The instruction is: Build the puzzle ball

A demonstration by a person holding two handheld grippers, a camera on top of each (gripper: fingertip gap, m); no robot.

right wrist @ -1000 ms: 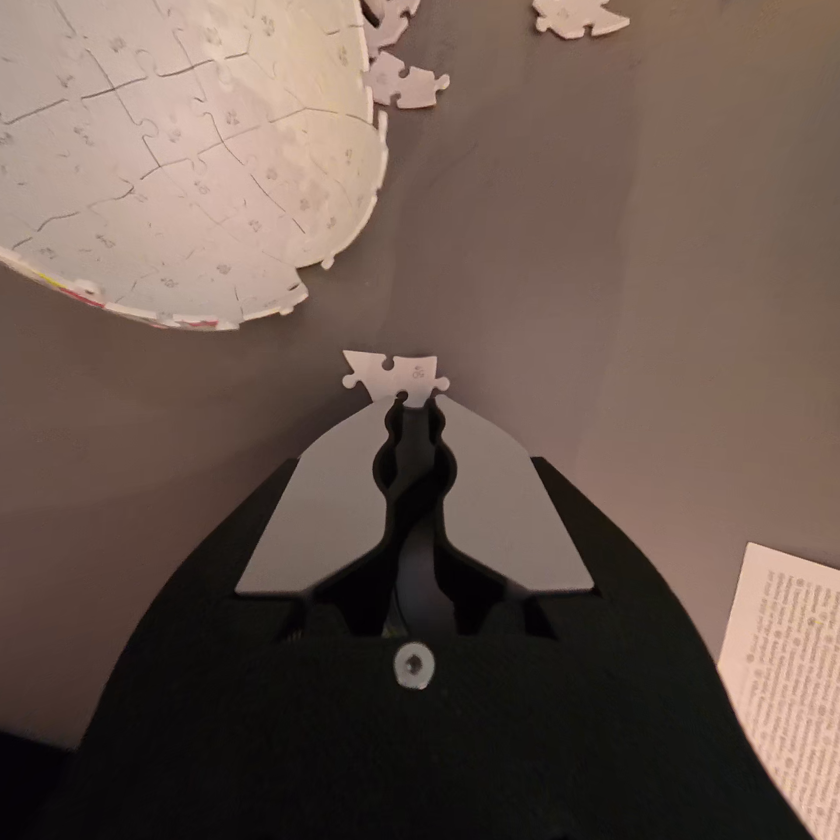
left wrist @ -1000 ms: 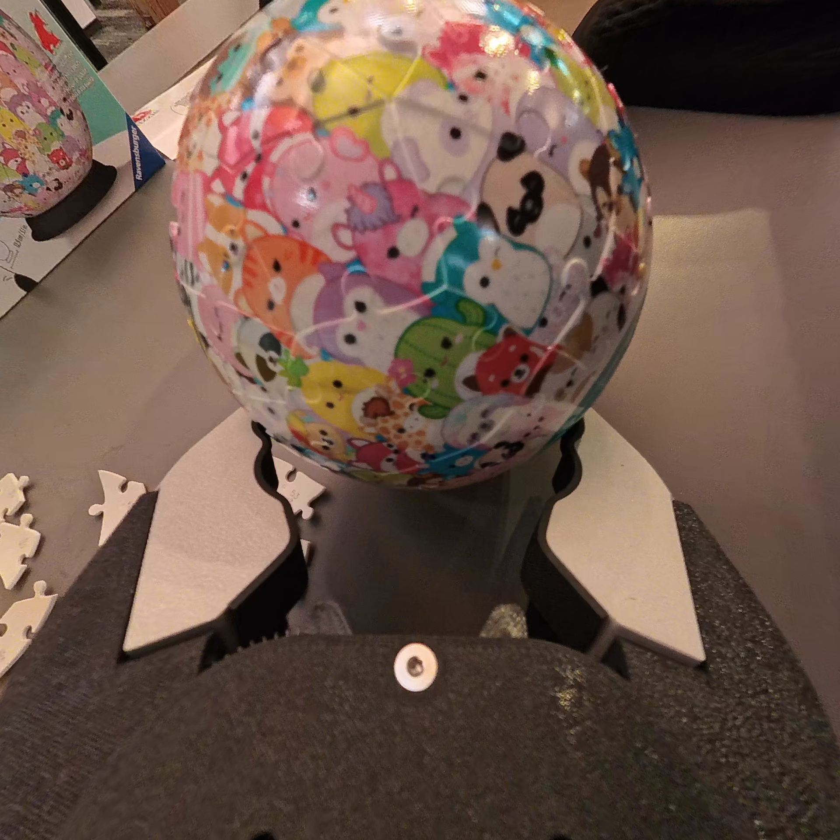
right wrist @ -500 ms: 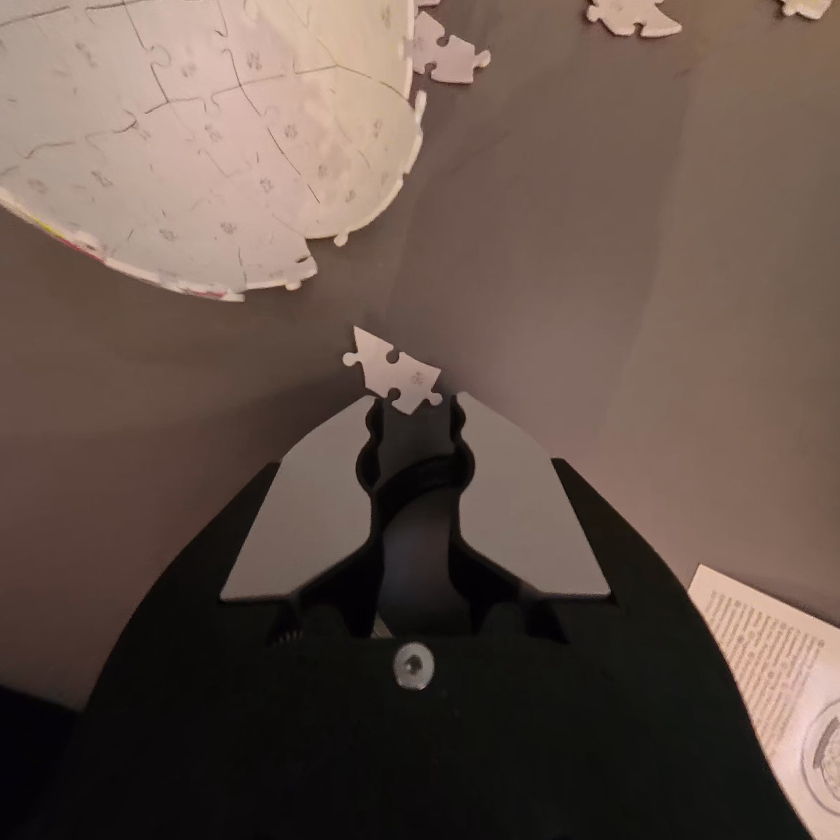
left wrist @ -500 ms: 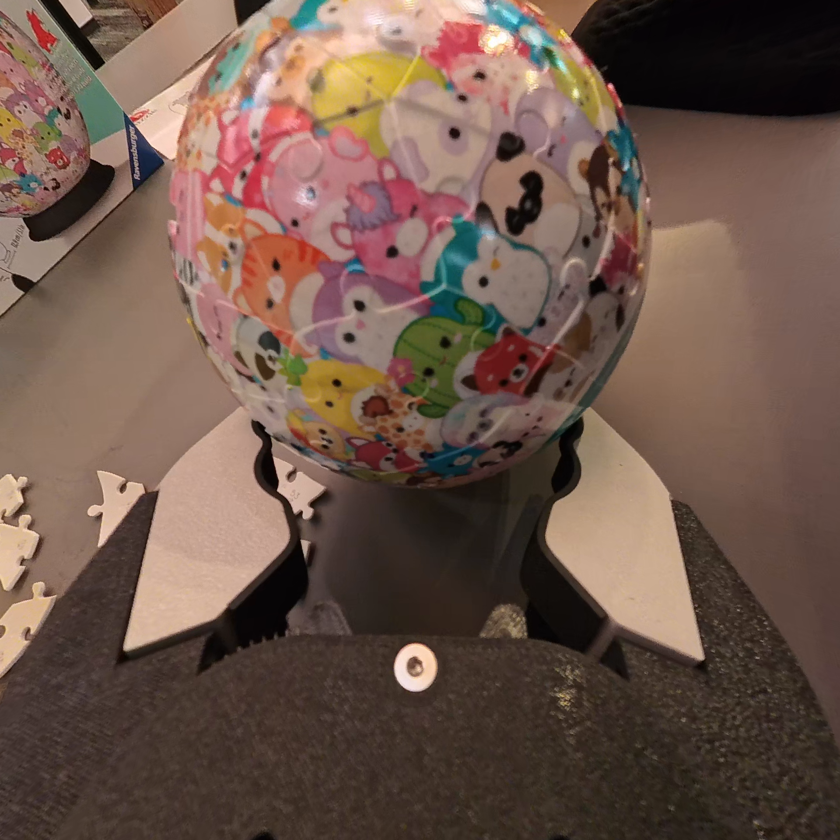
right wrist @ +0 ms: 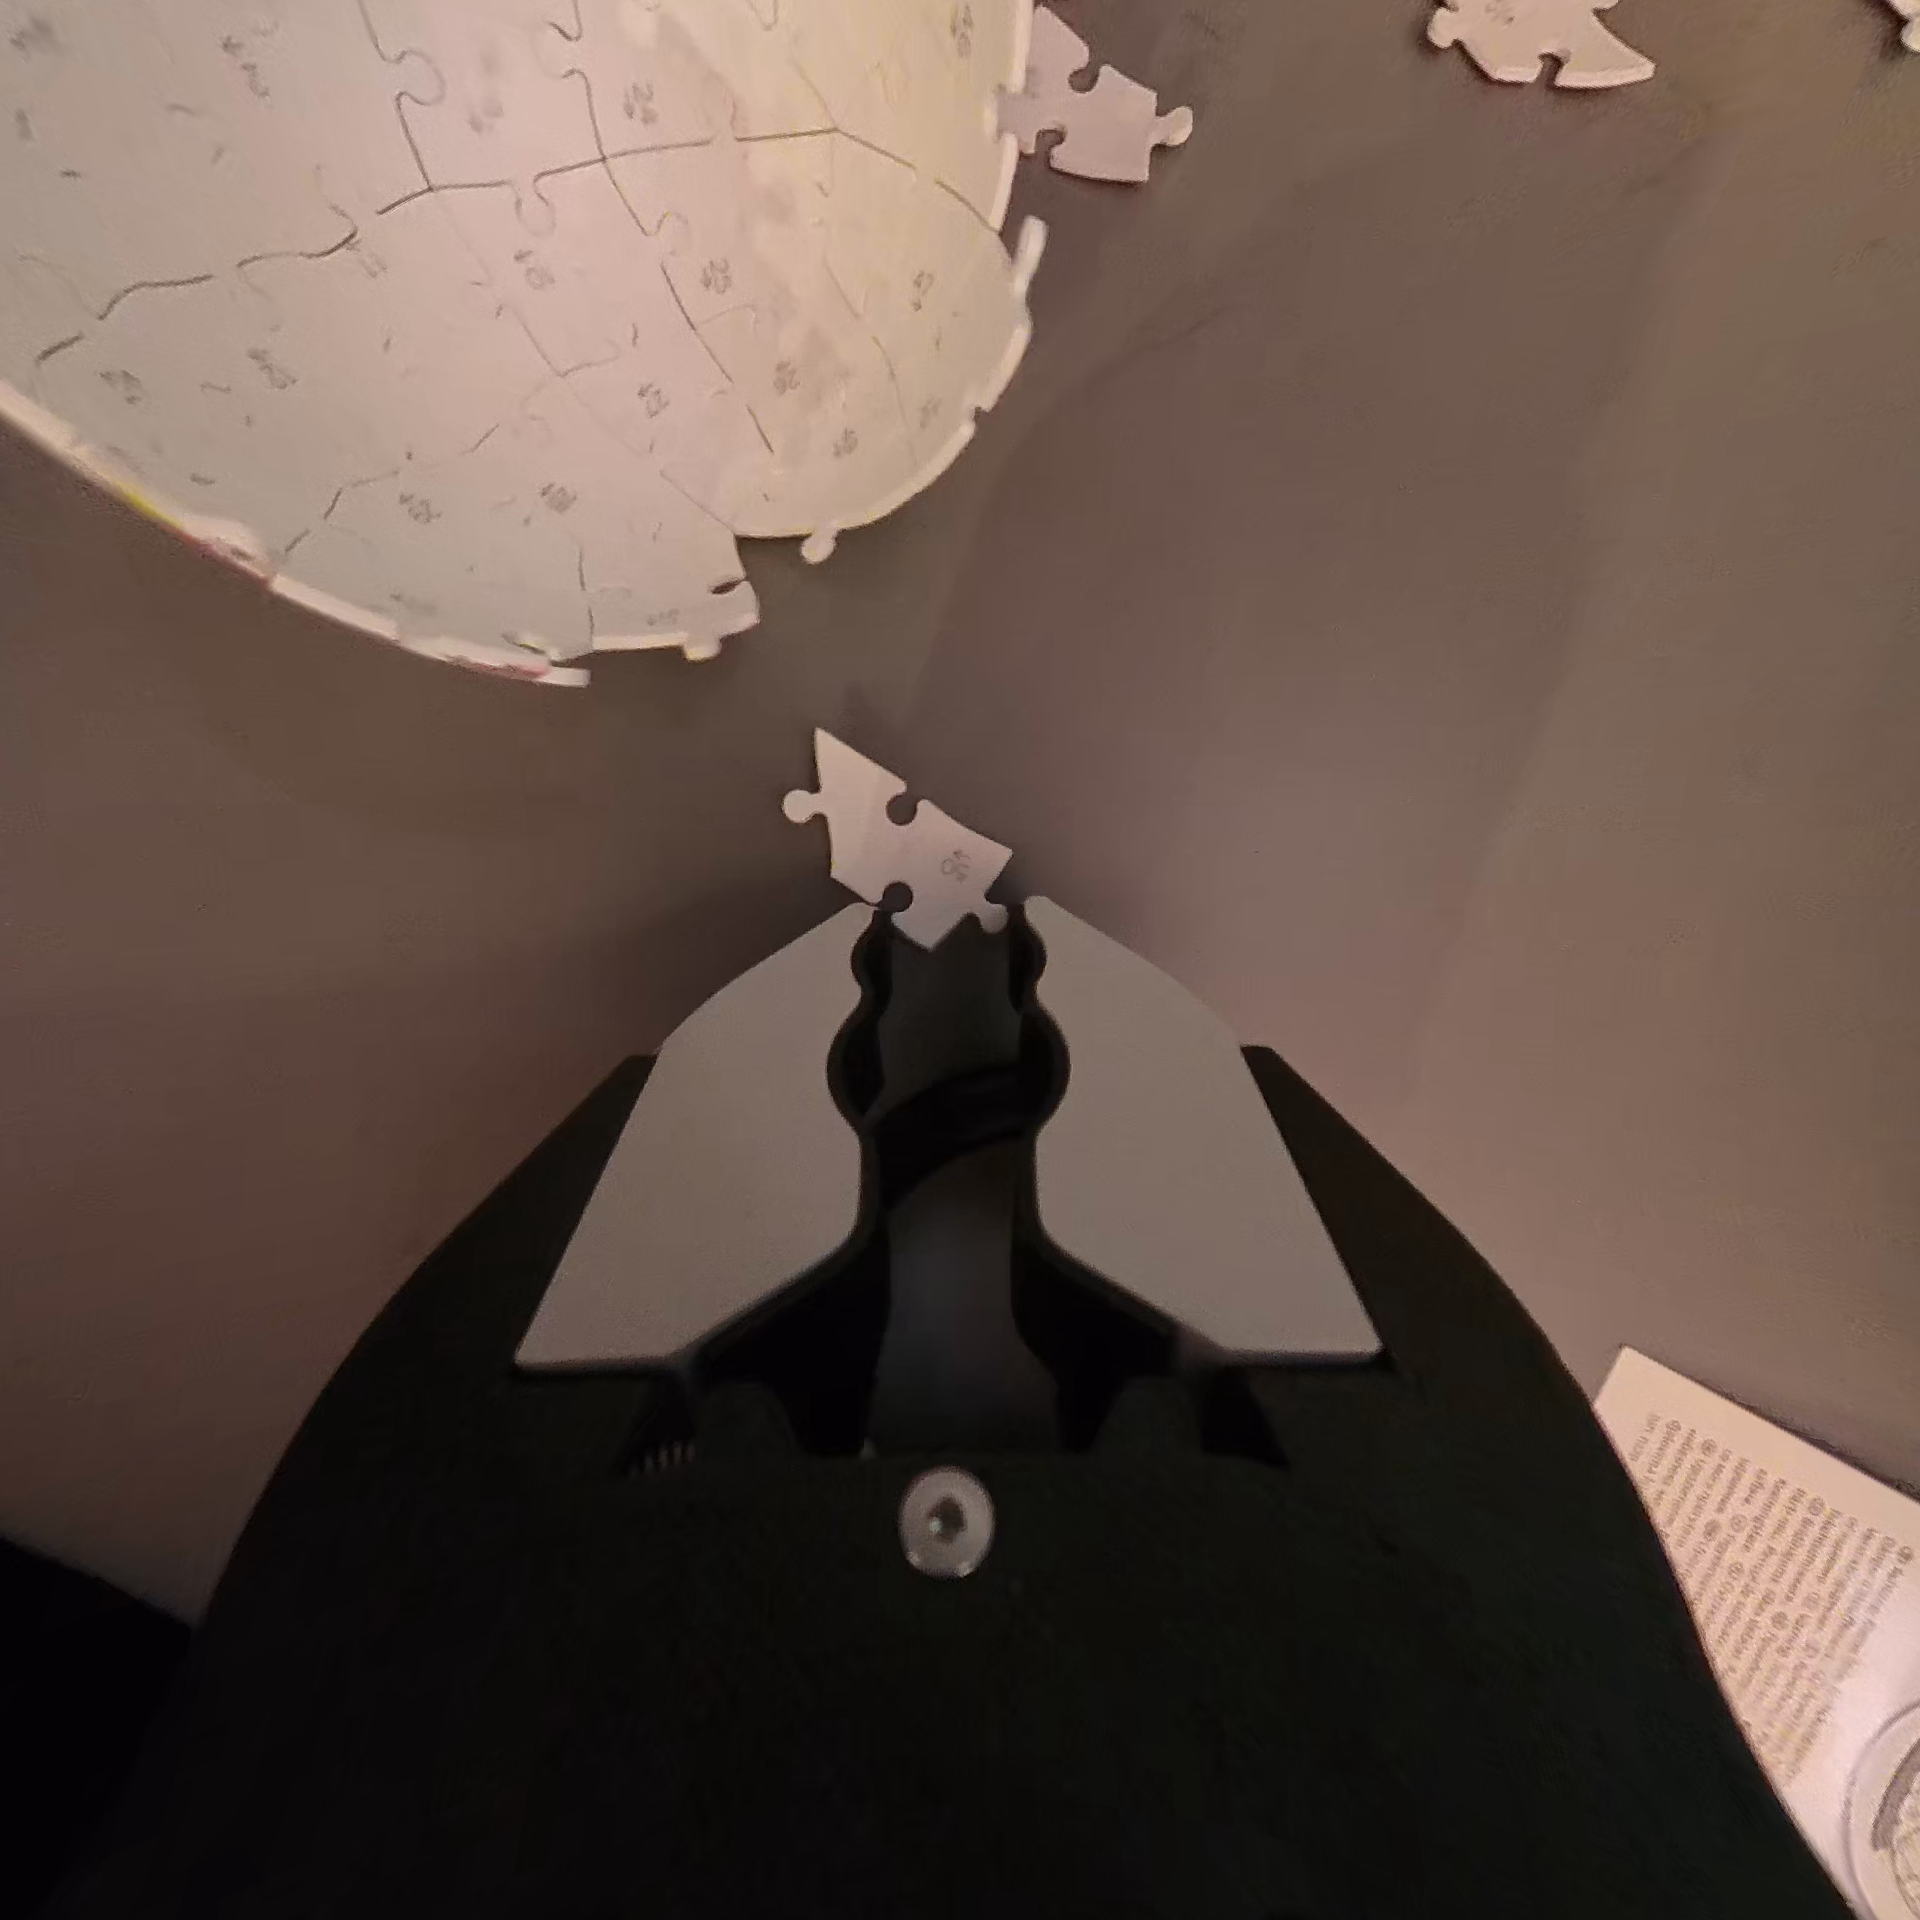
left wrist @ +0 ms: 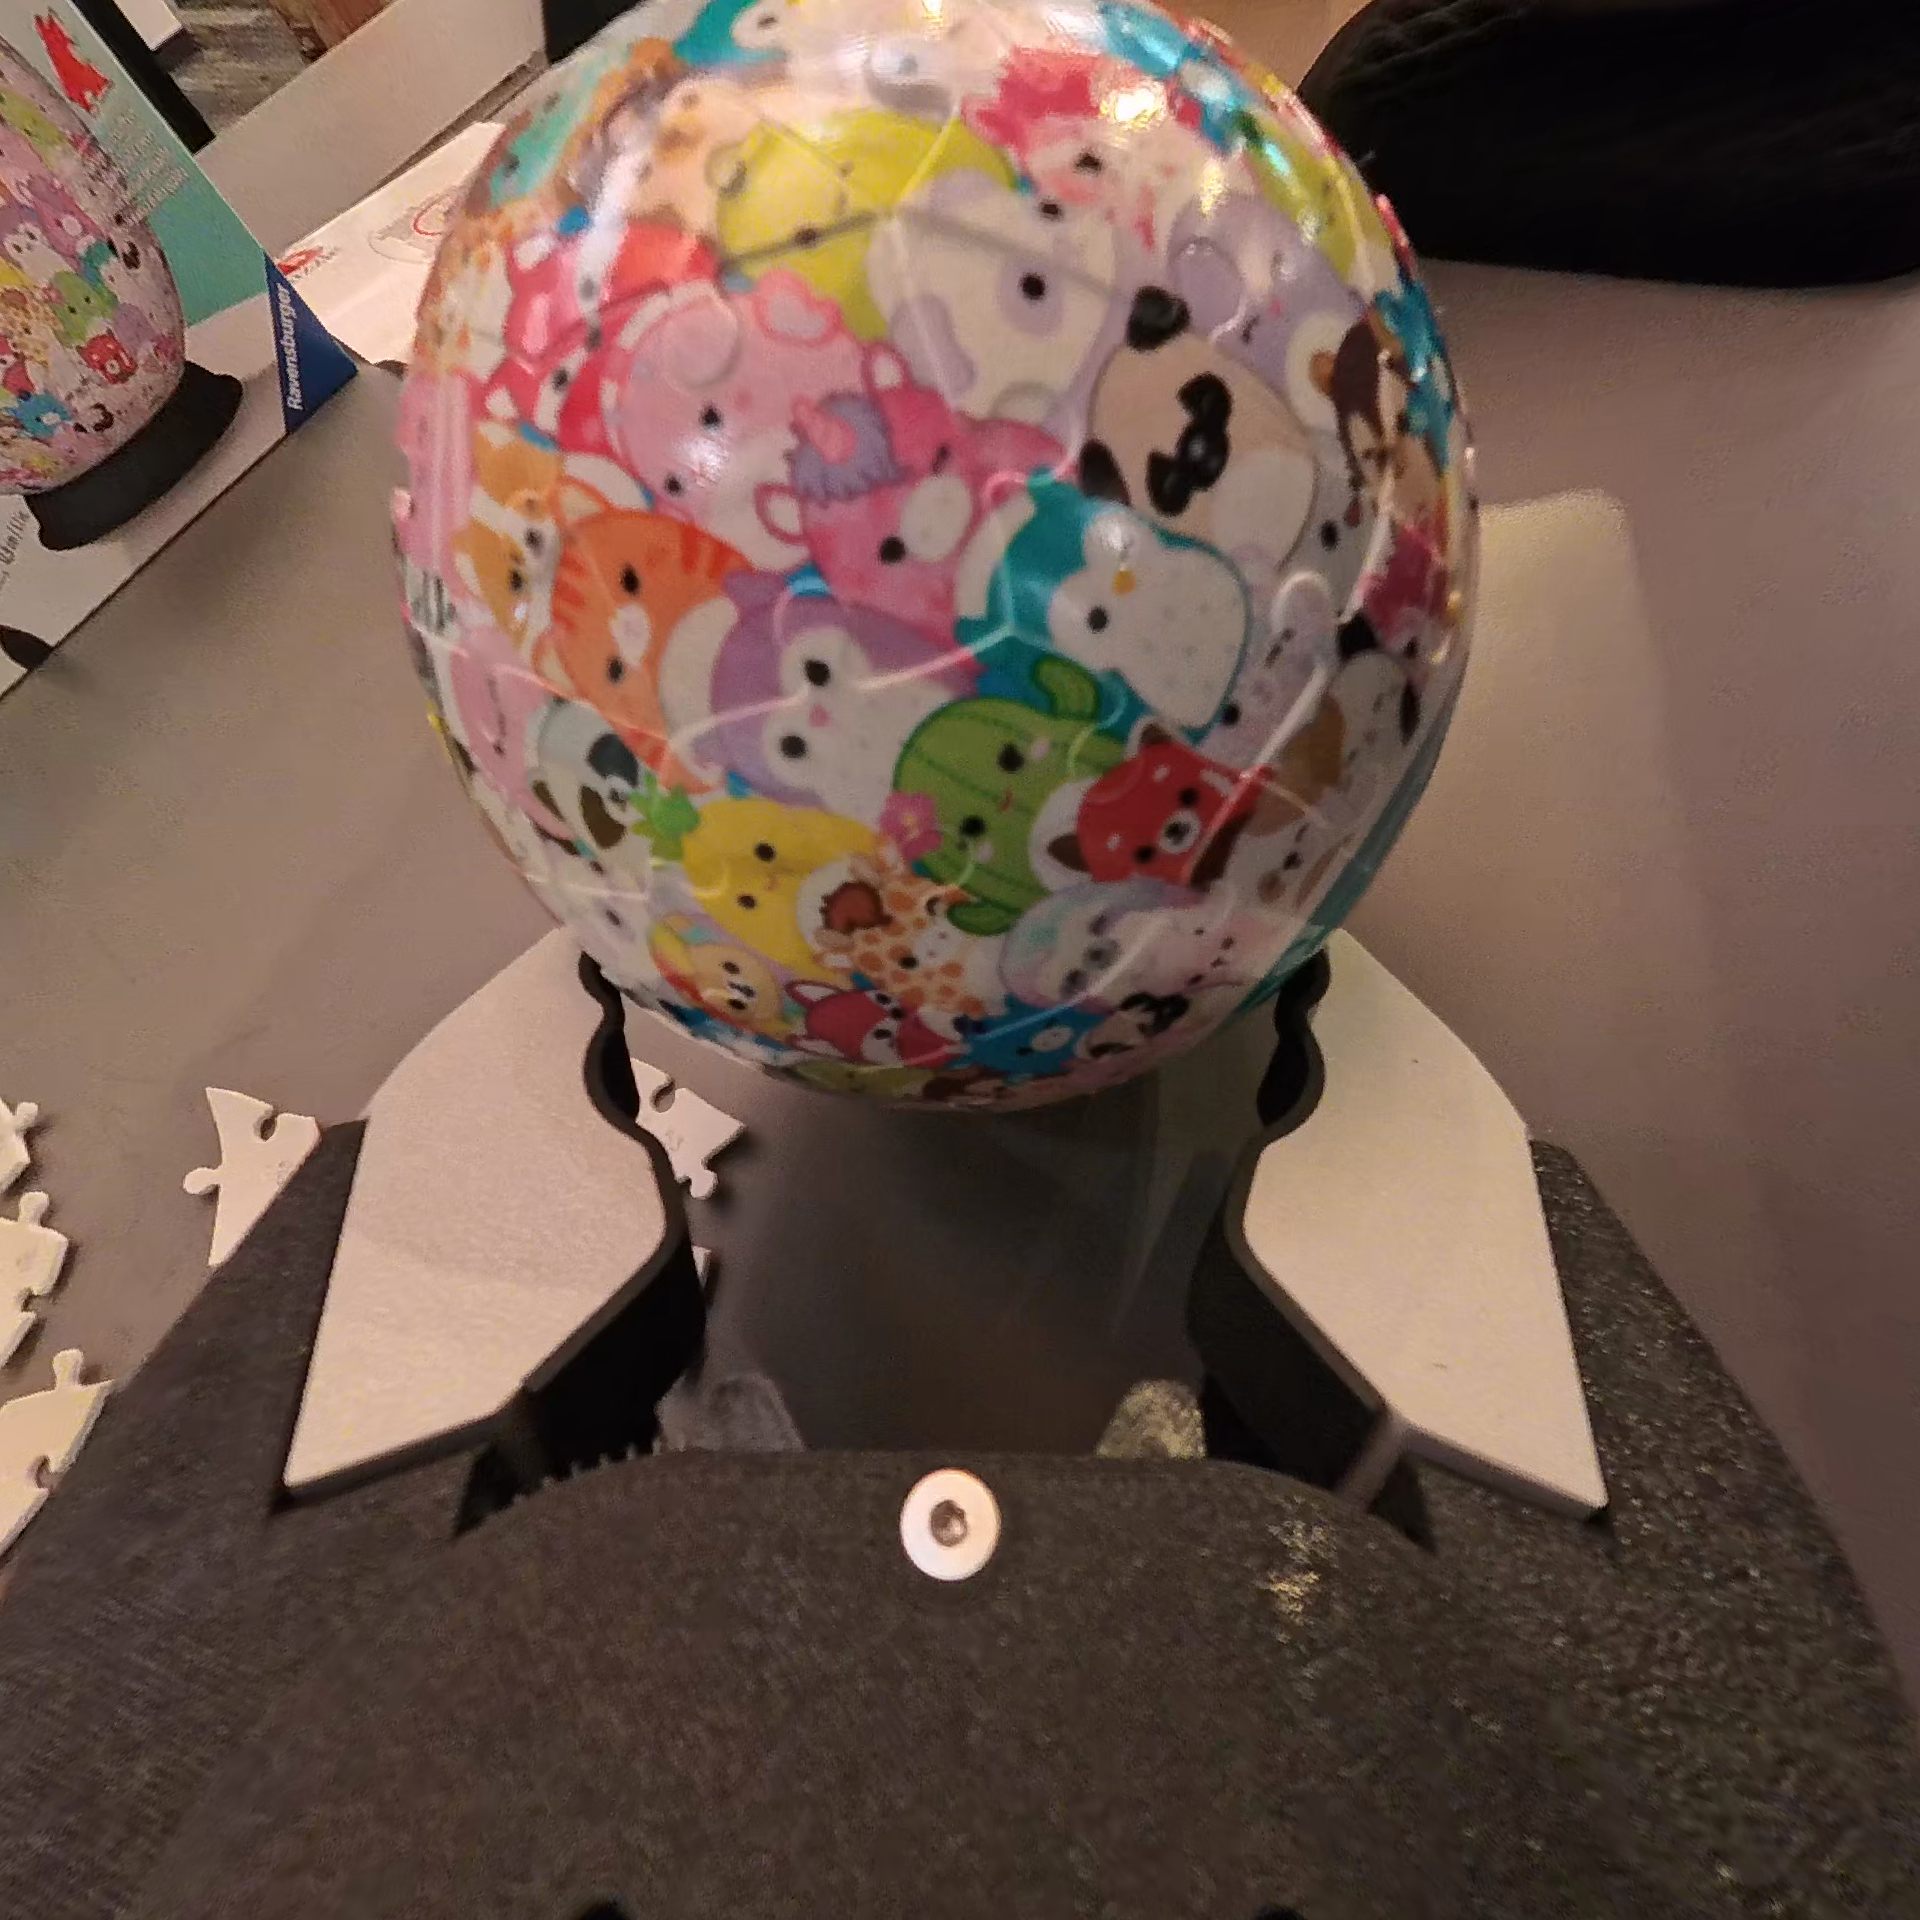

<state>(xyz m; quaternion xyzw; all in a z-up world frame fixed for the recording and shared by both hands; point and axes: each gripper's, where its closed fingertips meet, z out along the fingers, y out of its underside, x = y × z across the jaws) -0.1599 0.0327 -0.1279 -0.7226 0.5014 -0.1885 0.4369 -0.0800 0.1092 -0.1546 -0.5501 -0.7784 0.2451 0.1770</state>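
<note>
The puzzle ball [left wrist: 935,540], covered in colourful cartoon animals, fills the left wrist view. My left gripper [left wrist: 951,997] is shut on its lower sides and holds it over the grey table. In the right wrist view the ball shows as an unfinished white shell [right wrist: 468,312] with a jagged open rim, at the upper left. My right gripper [right wrist: 948,914] is open by a narrow gap. A white puzzle piece [right wrist: 899,842] lies tilted just ahead of its fingertips, its near corner between them.
The puzzle box [left wrist: 125,312] stands at the far left. Loose white pieces lie at the left [left wrist: 249,1143], under the ball [left wrist: 686,1127] and beyond the shell [right wrist: 1101,125]. A printed leaflet [right wrist: 1766,1558] lies at the lower right. A dark object [left wrist: 1662,125] sits at the back right. Spacing between my two grippers at the tips: around 12 centimetres.
My right gripper, shut on the white piece a second ago, has opened and let it go. The piece has turned. The shell has shifted right in that view. The left gripper has held still.
</note>
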